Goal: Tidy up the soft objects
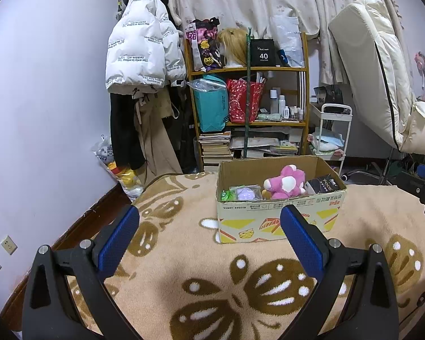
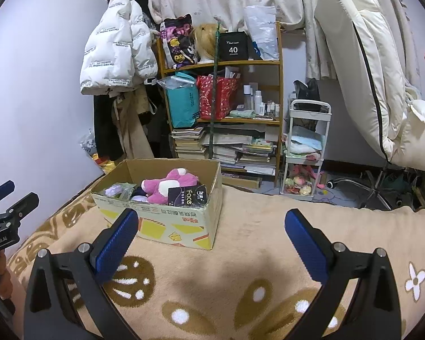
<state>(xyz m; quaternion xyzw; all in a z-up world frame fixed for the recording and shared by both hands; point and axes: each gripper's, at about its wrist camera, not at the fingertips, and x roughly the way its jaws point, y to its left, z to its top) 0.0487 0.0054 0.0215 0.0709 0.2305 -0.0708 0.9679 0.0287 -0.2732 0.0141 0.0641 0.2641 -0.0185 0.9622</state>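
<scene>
Claws: 2, both agape; 1 cardboard box, 1 pink plush

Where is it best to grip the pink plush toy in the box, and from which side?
Probably grip the pink plush toy across its raised, rounded body, from above: the cardboard box walls block the sides, and the black packet lies against it.

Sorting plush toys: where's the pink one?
The pink plush toy lies inside the cardboard box on the blanket, between a purple packet and a black box.
</scene>
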